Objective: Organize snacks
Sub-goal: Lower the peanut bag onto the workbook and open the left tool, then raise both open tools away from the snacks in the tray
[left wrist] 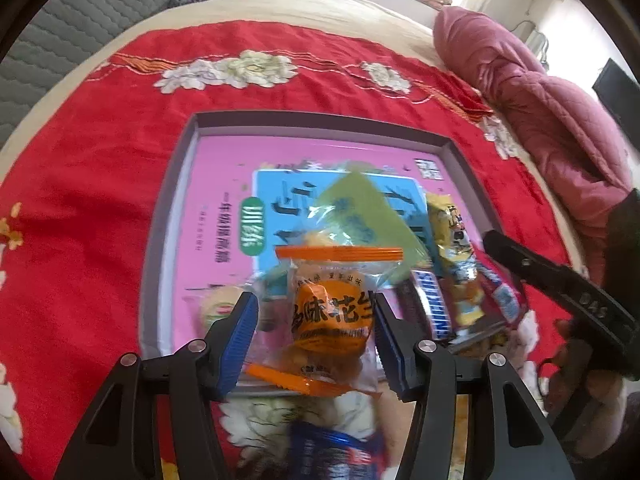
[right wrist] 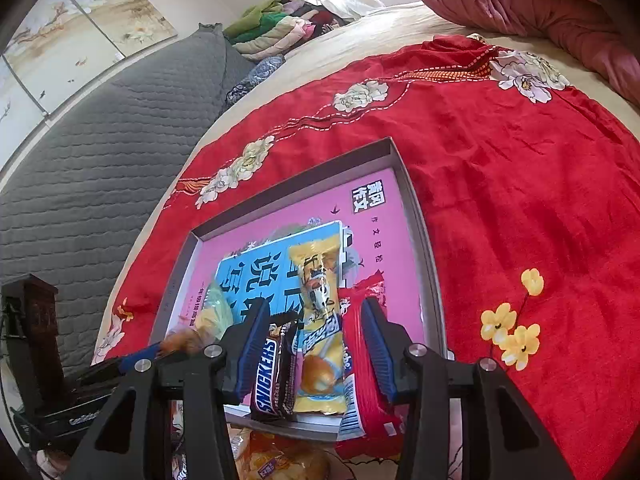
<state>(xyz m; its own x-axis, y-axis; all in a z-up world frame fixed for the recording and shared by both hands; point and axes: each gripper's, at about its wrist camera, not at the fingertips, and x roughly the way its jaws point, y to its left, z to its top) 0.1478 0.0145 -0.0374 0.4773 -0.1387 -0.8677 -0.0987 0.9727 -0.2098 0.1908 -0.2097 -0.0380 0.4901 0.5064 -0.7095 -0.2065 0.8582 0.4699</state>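
- On a bed: red embroidered cloth (left wrist: 100, 168) with white flowers spread over a beige sheet; a crumpled pink quilt (left wrist: 532, 92) along the cloth's far right side; grey quilted headboard (right wrist: 100, 152) to the left; folded clothes (right wrist: 276, 28) piled at the far end under a bright window; painted panels on the wall above the headboard
- Grey shallow tray (left wrist: 168, 216) lies flat in the middle of the cloth, its floor lined by a pink-and-blue book cover with Chinese print
- Left gripper (left wrist: 316, 336): jaws spread, blue pads (left wrist: 240, 340) either side of an orange peanut packet (left wrist: 332, 316) without pressing it; packet sits at the tray's near edge, long axis running away from the camera, orange sealed ends near and far
- A green-tinted clear packet (left wrist: 360, 208) lies just beyond it, deeper in the tray
- Right gripper (right wrist: 316, 344): jaws apart, straddling three long wrappers laid side by side at the tray's near right corner: Snickers bar (right wrist: 272, 376), yellow snack bag (right wrist: 320, 320), red packet (right wrist: 360, 392)
- All three run lengthwise from near rim toward the far rim; near ends overhang the rim
- Whether the right pads press the outer wrappers cannot be told
- More snack packets (right wrist: 272, 460) blurred on the cloth, nearer than the tray
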